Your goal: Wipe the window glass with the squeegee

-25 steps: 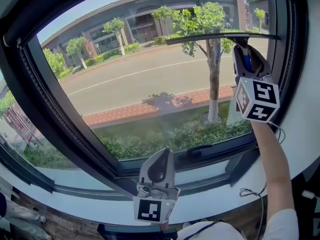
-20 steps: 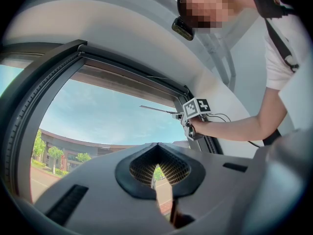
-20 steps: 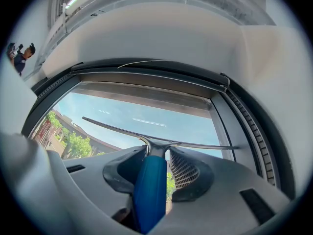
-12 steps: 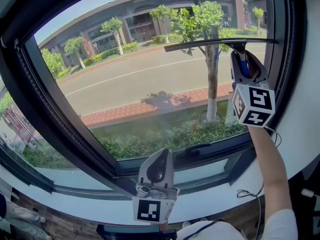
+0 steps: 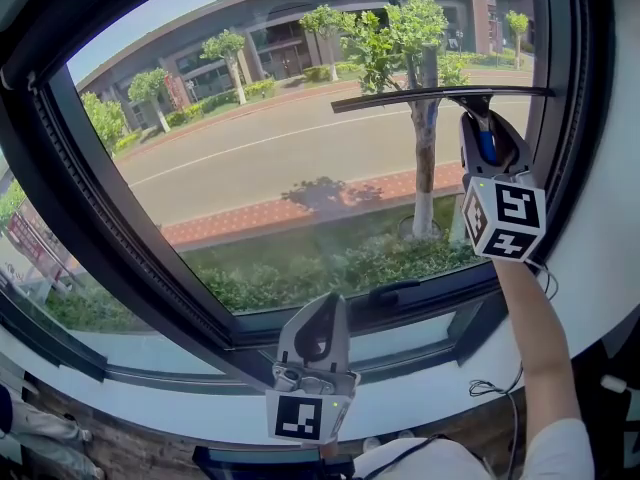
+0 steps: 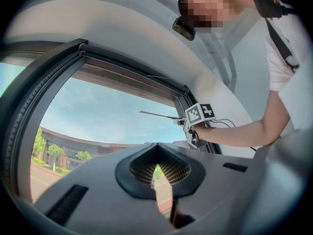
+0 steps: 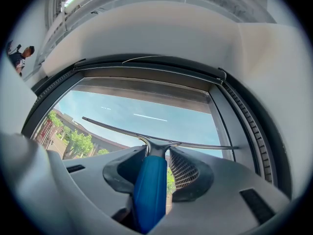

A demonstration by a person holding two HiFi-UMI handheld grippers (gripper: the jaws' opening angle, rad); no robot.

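Note:
The squeegee (image 5: 487,140) has a blue handle (image 7: 149,192) and a long thin black blade (image 5: 440,96) lying across the upper right of the window glass (image 5: 280,178). My right gripper (image 5: 488,133) is shut on the handle, raised against the glass near the right frame; the blade (image 7: 156,140) shows ahead of its jaws. My left gripper (image 5: 318,340) is low at the window's bottom frame, jaws closed together with nothing between them. In the left gripper view the right gripper's marker cube (image 6: 199,113) and squeegee (image 6: 159,115) show far off.
A dark window frame (image 5: 90,208) surrounds the glass, with a white sill (image 5: 200,408) below and a latch handle (image 5: 395,293) on the lower frame. A cable (image 5: 500,383) hangs by the right arm (image 5: 535,353). White wall flanks the right side.
The right gripper and squeegee have slid downward along the glass. The left gripper has stayed still.

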